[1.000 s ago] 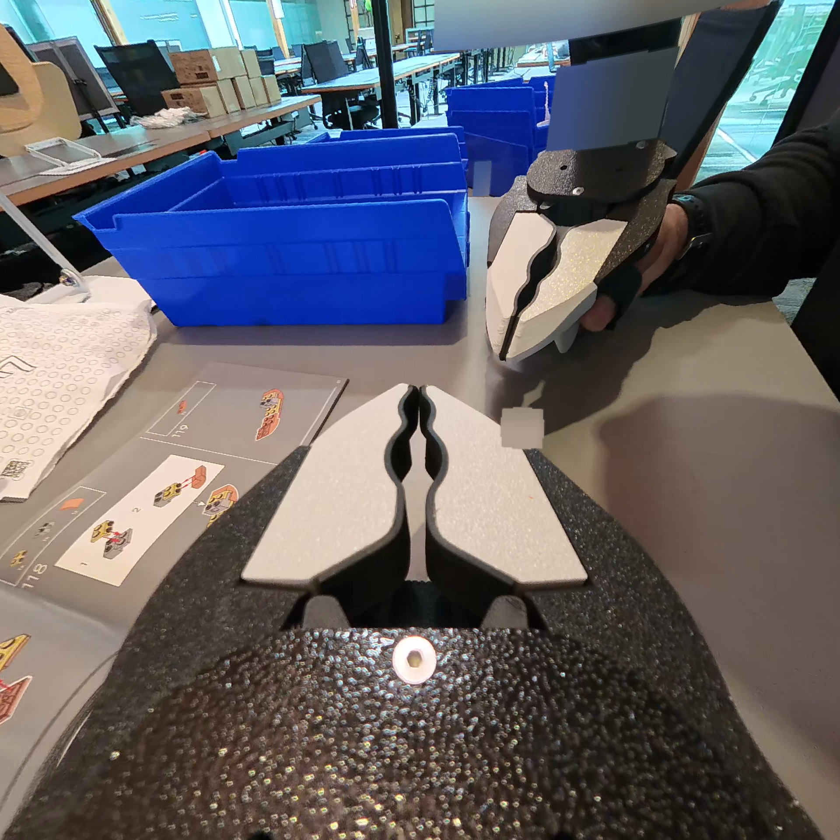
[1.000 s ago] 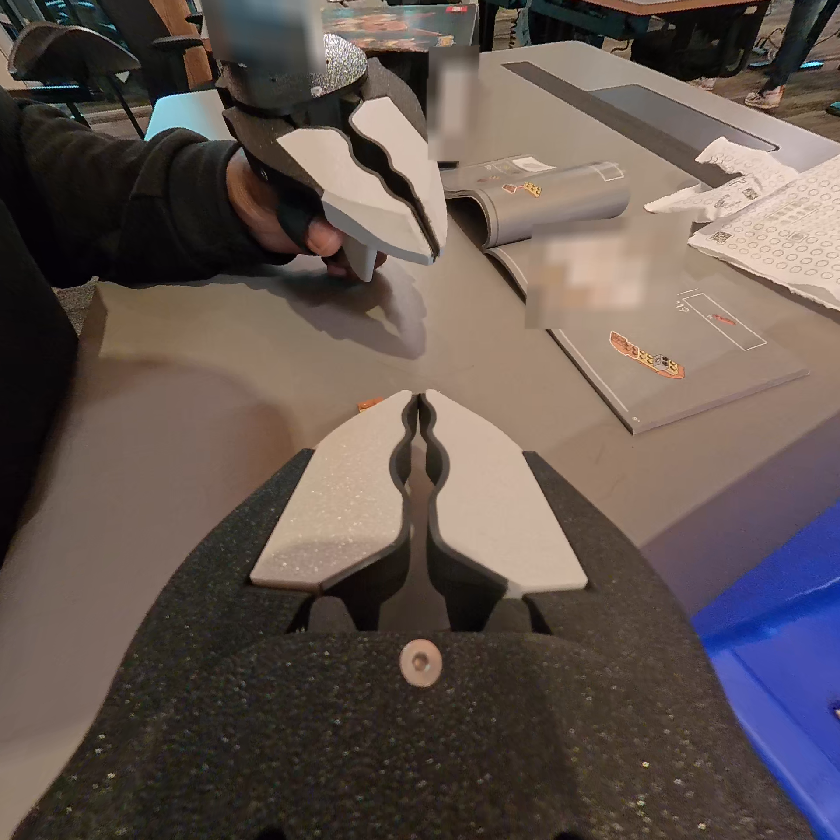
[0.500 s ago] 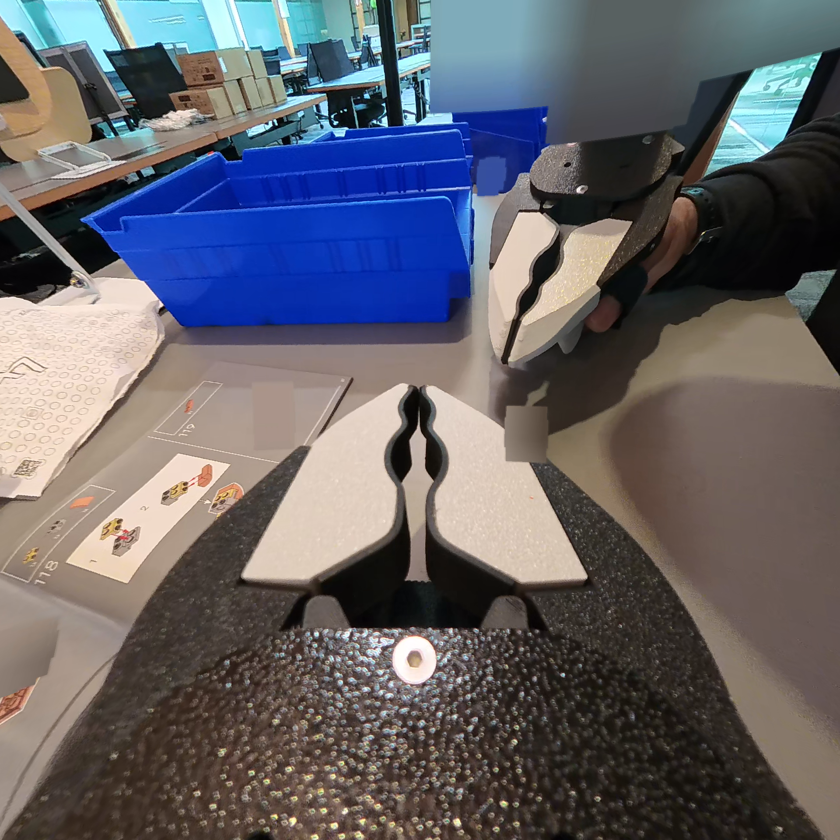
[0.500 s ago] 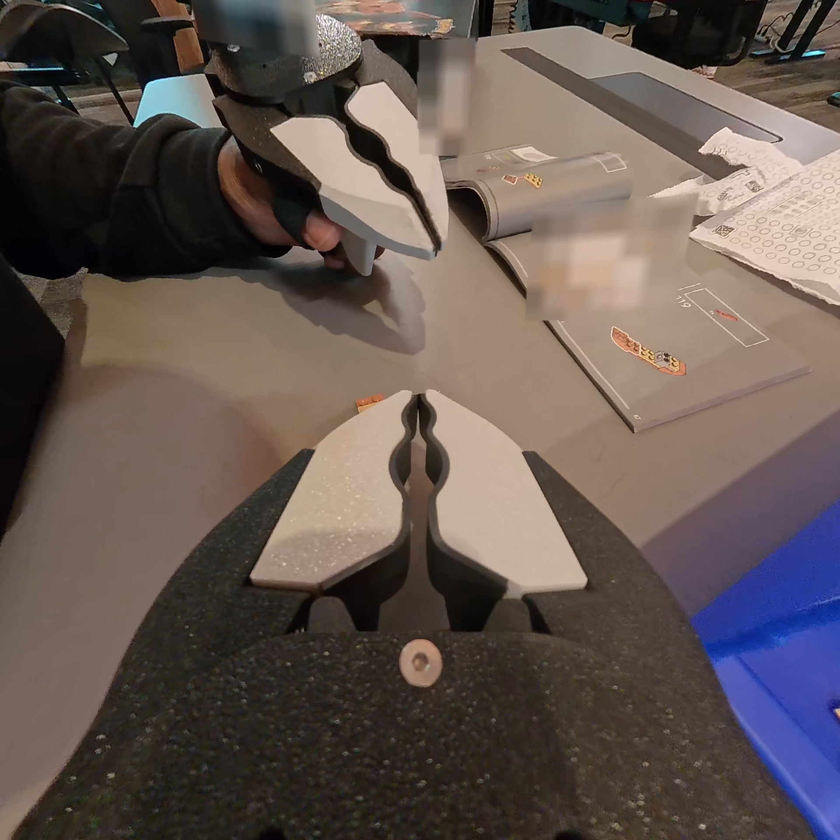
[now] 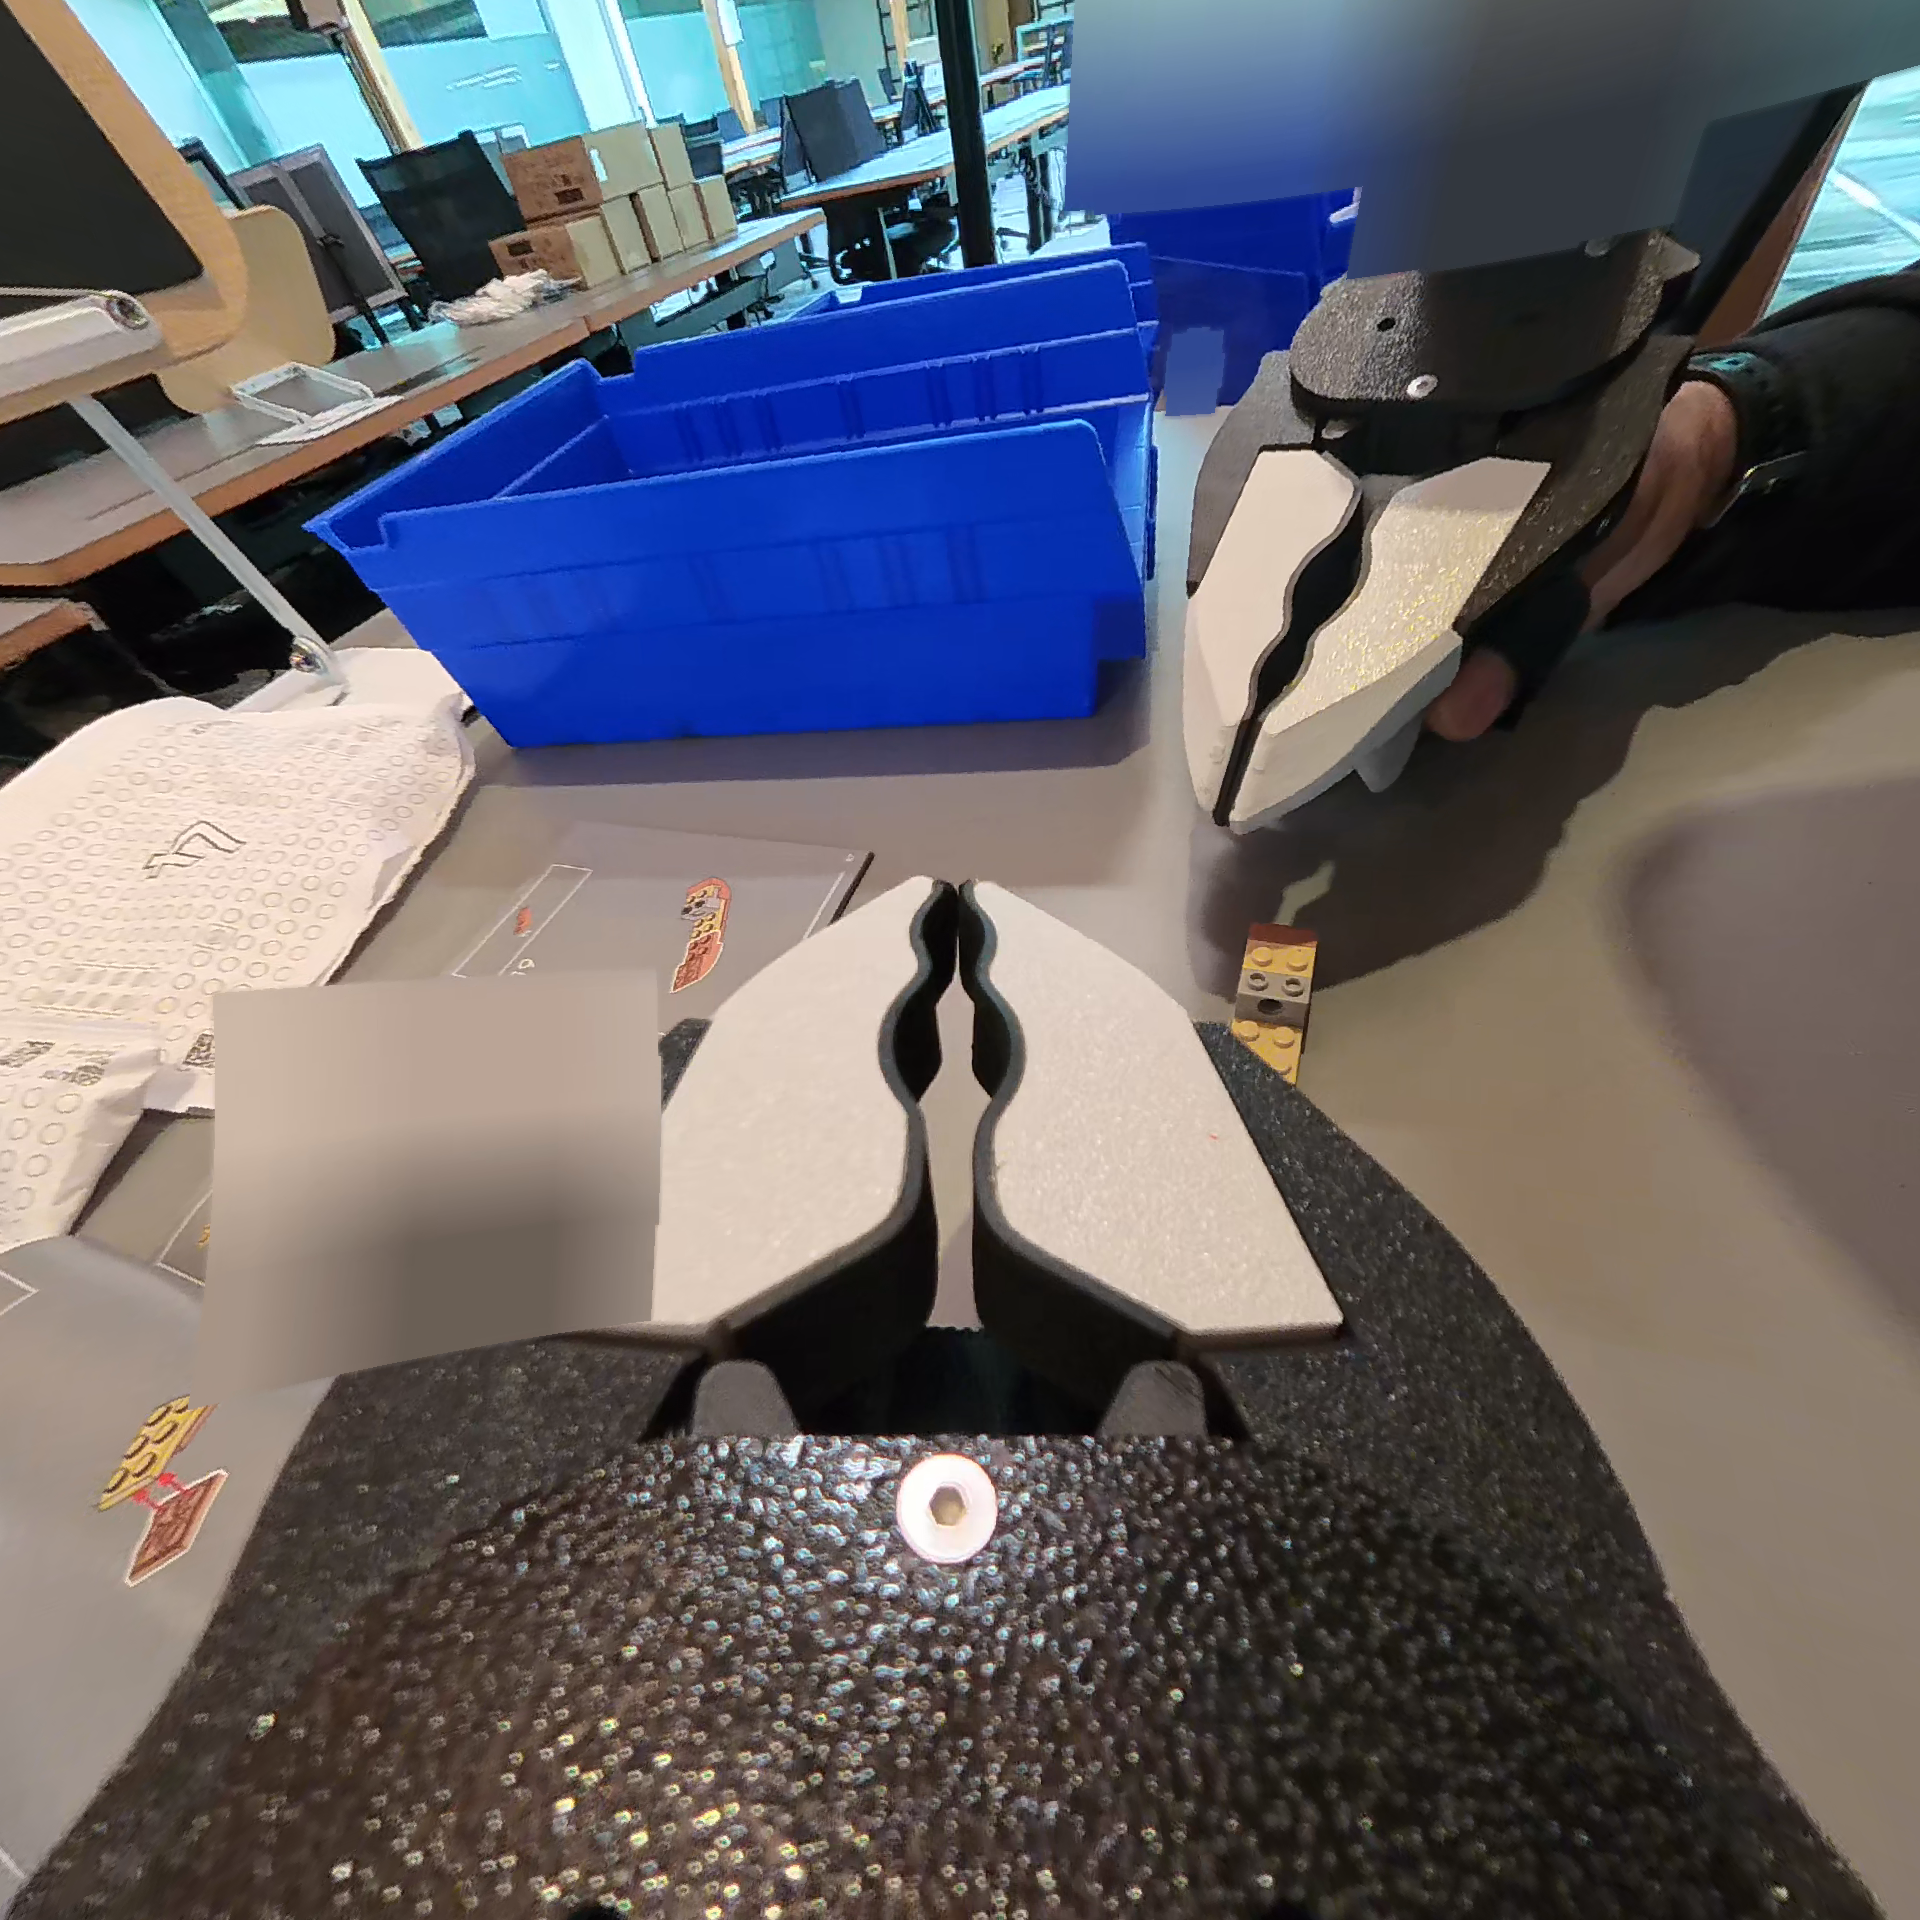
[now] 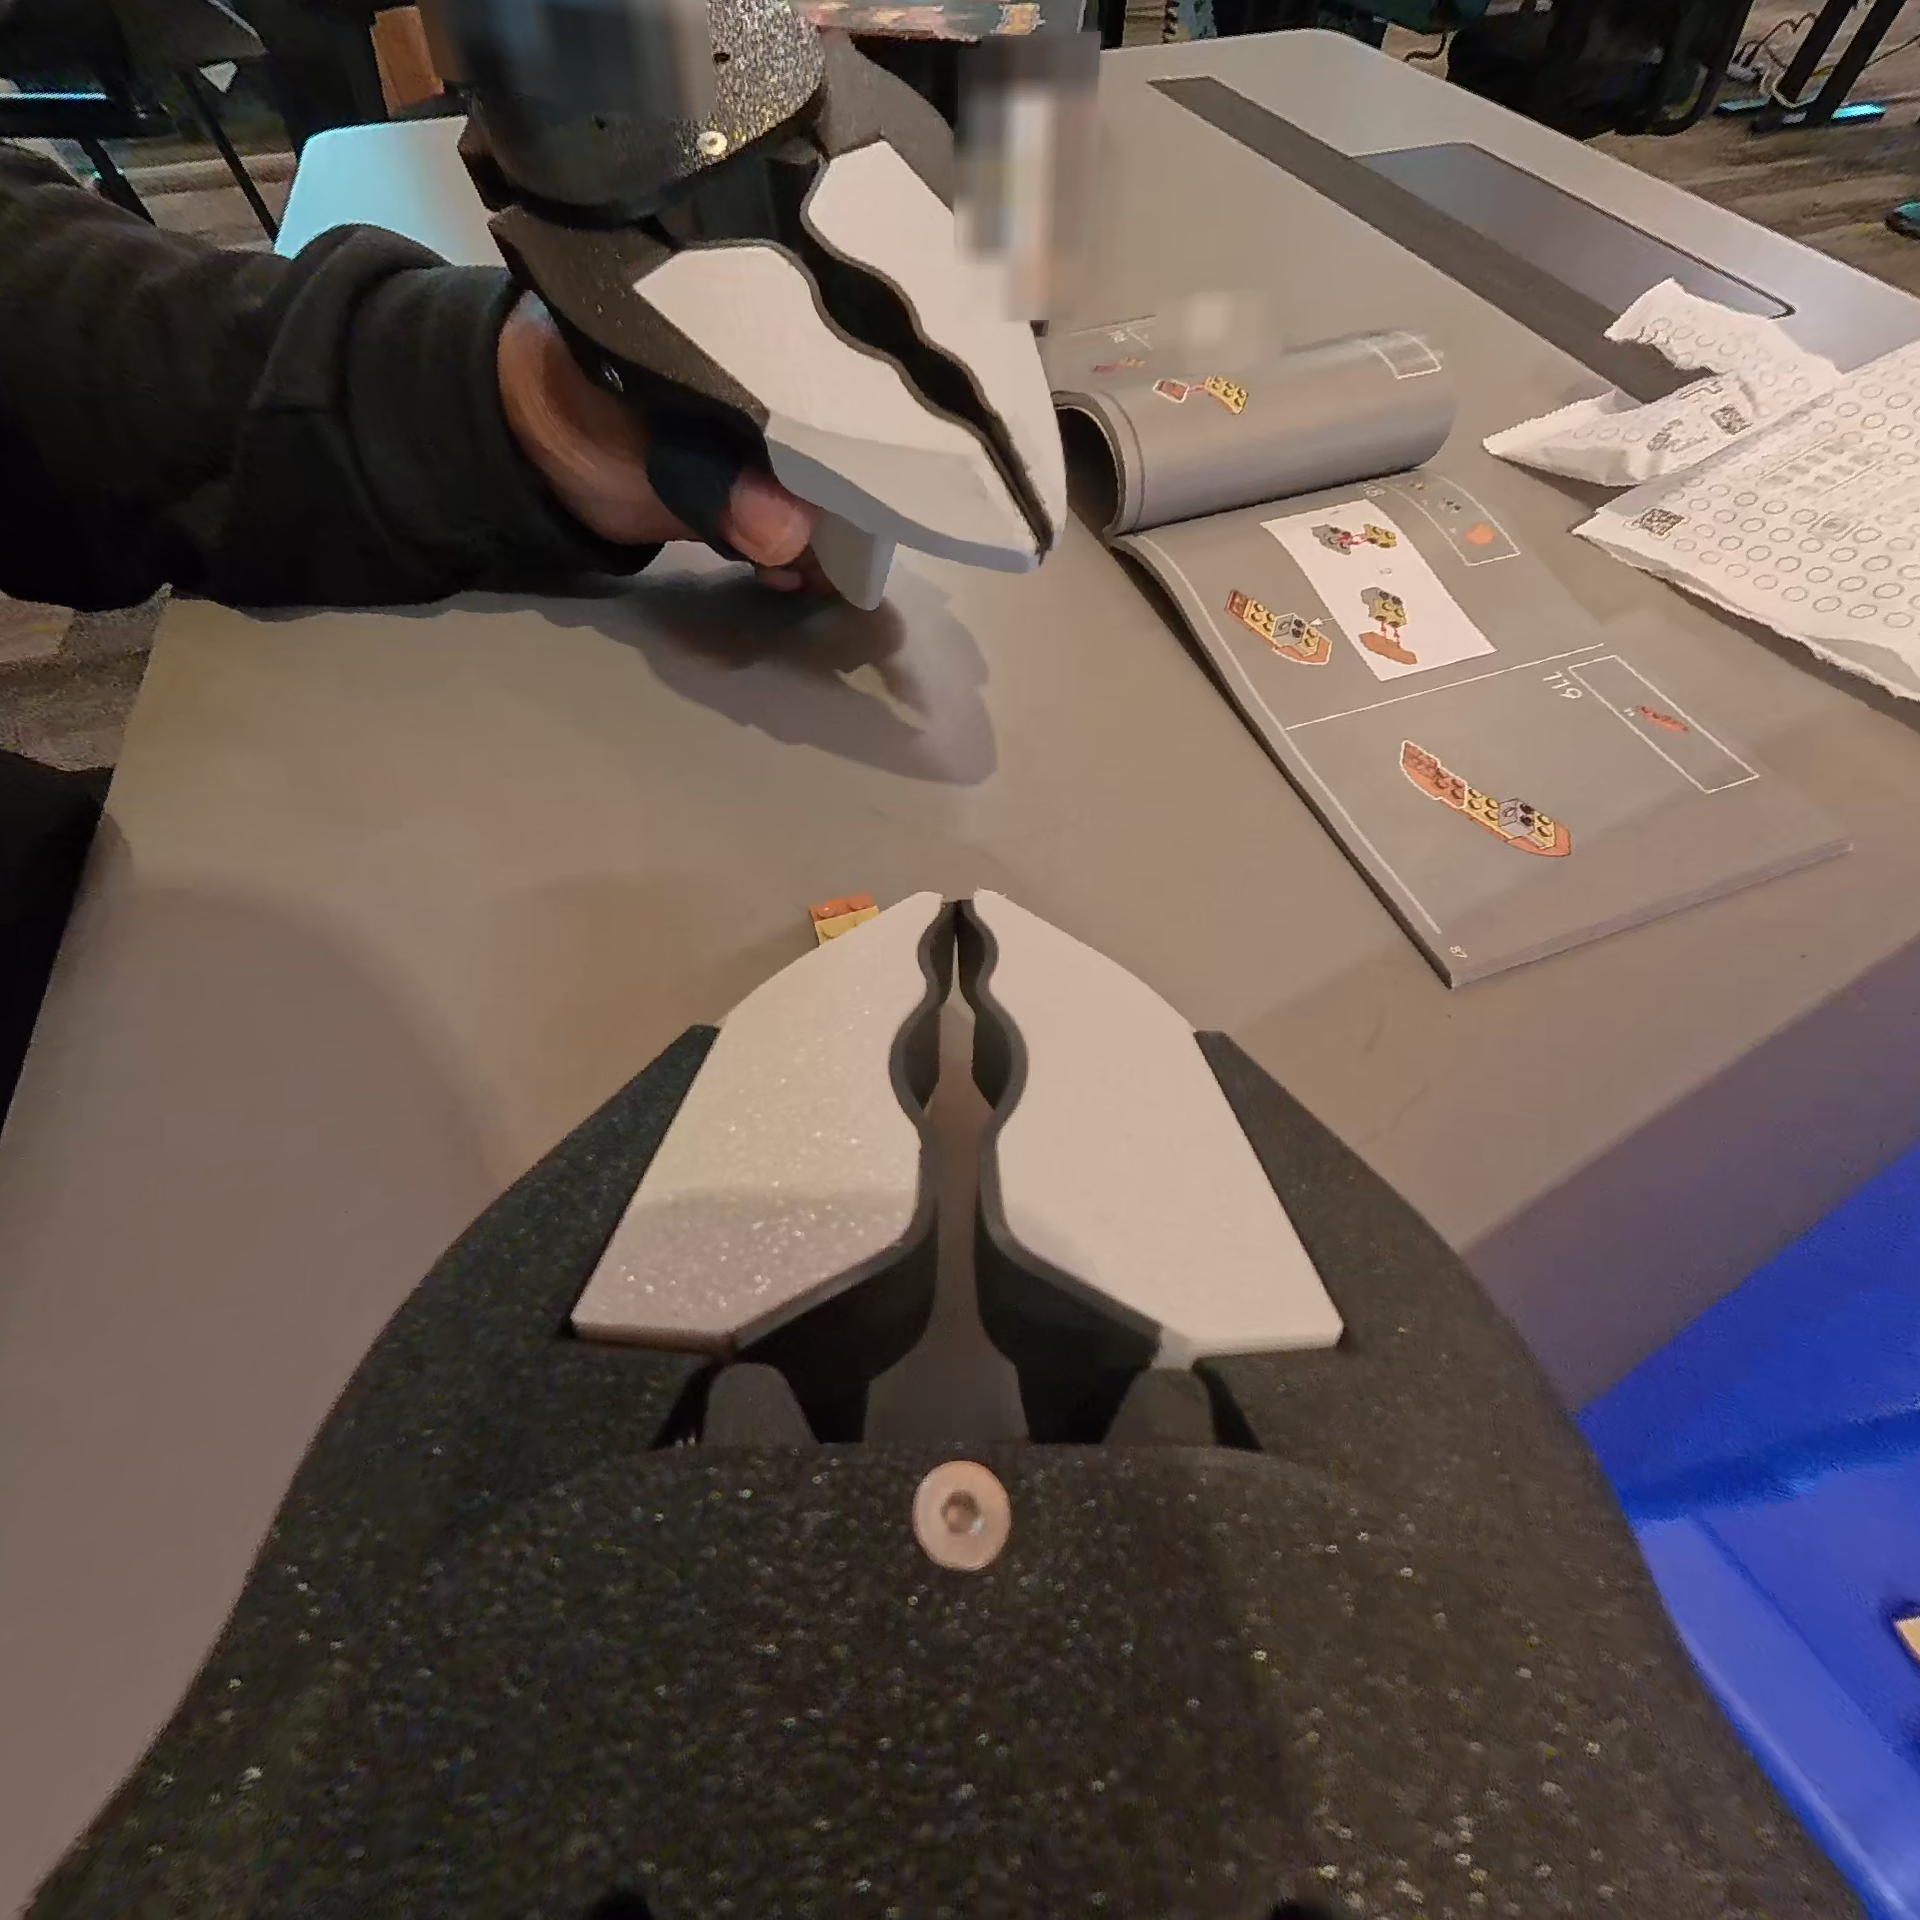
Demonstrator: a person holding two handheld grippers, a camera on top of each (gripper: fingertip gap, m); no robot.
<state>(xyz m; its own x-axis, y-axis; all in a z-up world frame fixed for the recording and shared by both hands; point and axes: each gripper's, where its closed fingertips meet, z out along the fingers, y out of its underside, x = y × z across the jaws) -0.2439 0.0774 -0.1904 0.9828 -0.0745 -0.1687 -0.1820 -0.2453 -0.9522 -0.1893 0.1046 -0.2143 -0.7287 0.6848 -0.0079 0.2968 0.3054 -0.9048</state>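
Tan-and-grey brick stack (image 5: pixel 1273 997) looks light, rigid, best pinched across its flat sides, we judge; left gripper (image 5: pixel 955 894) and right gripper (image 6: pixel 955 909) both closed, empty.

grey table (image 6: pixel 520 831) – open instruction booklet (image 6: pixel 1455 727), white dotted paper bags (image 5: pixel 156 883), blue bins (image 5: pixel 779 582); cardboard boxes (image 5: pixel 592 197) on far desks.

we are looking along our right gripper (image 6: pixel 957 909), its tips meeting on nothing above the grey table (image 6: pixel 520 831), with a small orange and tan brick piece (image 6: pixel 844 918) lying just beside its left fingertip. farther off, our left gripper (image 6: pixel 1039 540) is hanging closed beside the open instruction booklet (image 6: pixel 1455 675), and white dotted paper bags (image 6: pixel 1766 499) are lying beyond.
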